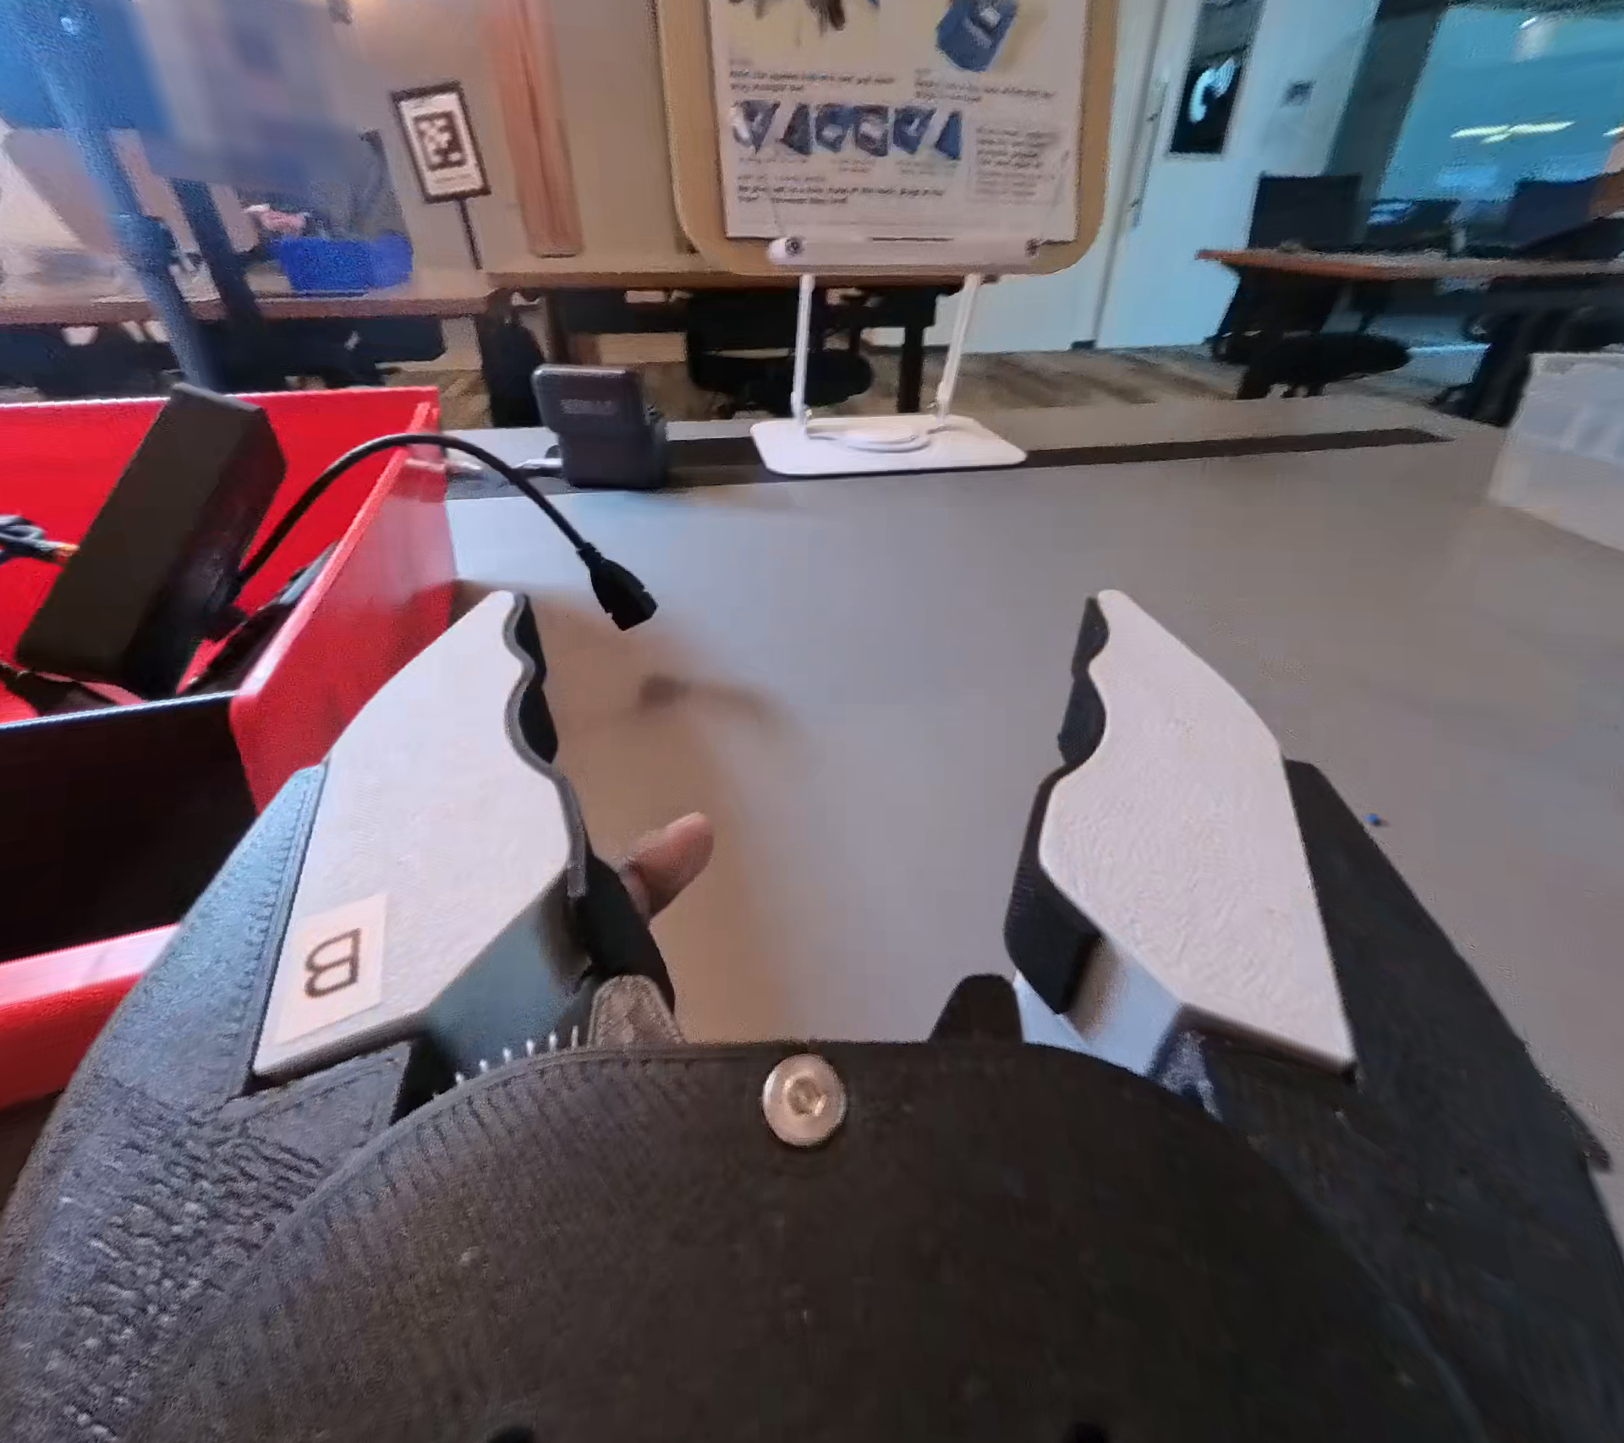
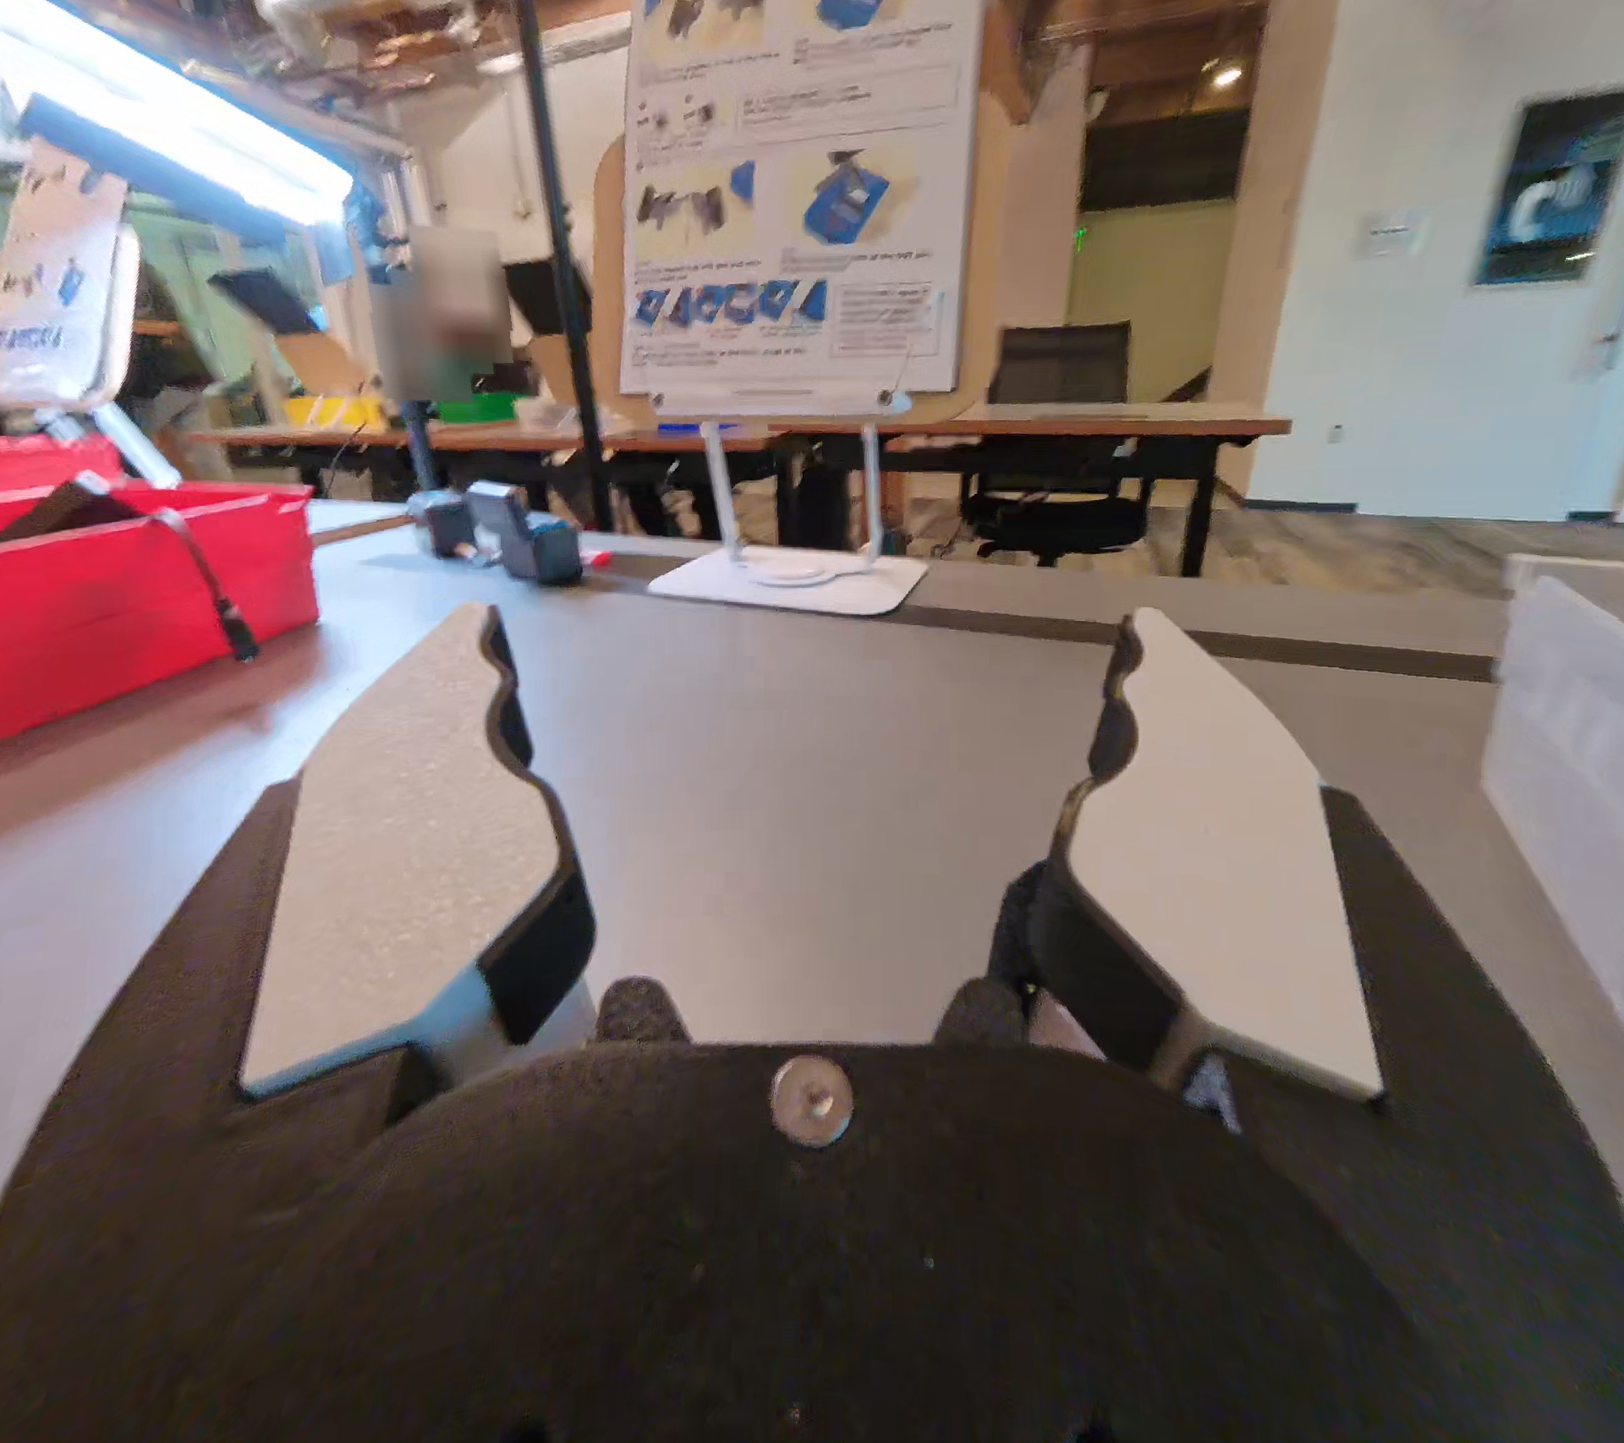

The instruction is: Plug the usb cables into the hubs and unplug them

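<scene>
A black USB hub [image 1: 154,535] leans inside a red bin [image 1: 351,610] at the left. Its short black cable arcs over the bin's rim and ends in a black plug [image 1: 626,599] hanging just above the grey table. My left gripper [image 1: 804,619] is open and empty, with the plug just beyond its left fingertip [image 1: 505,610]. My right gripper [image 2: 813,632] is open and empty over bare table. In the right wrist view the red bin [image 2: 149,592] sits far left with the cable's plug [image 2: 242,641] hanging down its side.
A white stand [image 1: 888,447] holding an instruction sheet stands at the table's far edge, with a dark charger block [image 1: 602,425] beside it. A translucent white box [image 2: 1555,768] is at the right. A fingertip [image 1: 672,856] shows under my left gripper. My right tips are about 35 cm from the black plug [image 1: 626,599], my left tips only 15 cm. It is also in sight in the right wrist view [image 2: 237,640].
</scene>
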The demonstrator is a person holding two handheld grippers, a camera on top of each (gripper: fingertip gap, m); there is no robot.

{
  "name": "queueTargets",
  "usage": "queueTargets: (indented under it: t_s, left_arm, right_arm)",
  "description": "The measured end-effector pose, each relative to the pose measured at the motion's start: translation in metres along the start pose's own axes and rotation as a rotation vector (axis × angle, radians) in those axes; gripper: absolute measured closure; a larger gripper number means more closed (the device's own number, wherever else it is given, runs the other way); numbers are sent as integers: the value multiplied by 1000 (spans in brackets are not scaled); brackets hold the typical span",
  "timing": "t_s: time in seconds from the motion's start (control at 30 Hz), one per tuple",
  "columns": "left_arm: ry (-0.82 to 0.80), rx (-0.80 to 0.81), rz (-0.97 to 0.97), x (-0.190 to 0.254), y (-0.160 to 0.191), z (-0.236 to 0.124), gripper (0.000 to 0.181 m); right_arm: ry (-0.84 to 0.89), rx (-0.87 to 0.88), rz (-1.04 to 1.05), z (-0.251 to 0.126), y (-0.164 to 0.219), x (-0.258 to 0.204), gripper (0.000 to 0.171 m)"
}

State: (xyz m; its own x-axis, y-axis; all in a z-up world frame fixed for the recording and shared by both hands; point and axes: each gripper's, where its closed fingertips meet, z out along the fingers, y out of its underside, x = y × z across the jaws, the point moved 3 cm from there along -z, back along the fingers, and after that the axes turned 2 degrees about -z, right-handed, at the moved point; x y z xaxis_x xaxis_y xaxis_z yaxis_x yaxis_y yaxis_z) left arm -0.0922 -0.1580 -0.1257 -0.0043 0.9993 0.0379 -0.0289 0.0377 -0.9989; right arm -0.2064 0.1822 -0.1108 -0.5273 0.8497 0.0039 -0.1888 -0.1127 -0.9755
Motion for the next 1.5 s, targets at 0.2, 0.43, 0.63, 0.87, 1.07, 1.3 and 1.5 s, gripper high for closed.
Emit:
queueTargets:
  t_s: [0.2, 0.43, 0.63, 0.87, 1.07, 1.3, 1.5]
  left_arm:
    - [-25, 3, -5, -2, 1, 0, 72]
    - [28, -49, 73, 9, 0, 4, 77]
    - [22, -175, 255, -25, -31, 14, 91]
    - [-92, -602, 312, -171, -36, 46, 99]
    - [-123, -863, 316, -222, -4, 74, 104]
    - [-134, -830, 365, -225, 3, 94, 114]
    - [-122, -816, 383, -222, 6, 104, 116]
  right_arm:
    - [-72, -1, -23, 0, 2, -10, 60]
    - [-35, 26, 132, -9, -1, 6, 103]
    - [-100, 86, 432, -29, -7, 21, 129]
    - [-97, 89, 530, -35, -6, 29, 132]
    - [-93, 108, 476, -36, -8, 25, 131]
    - [-89, 124, 481, -36, -9, 26, 131]
    - [-94, 127, 481, -37, -9, 26, 131]
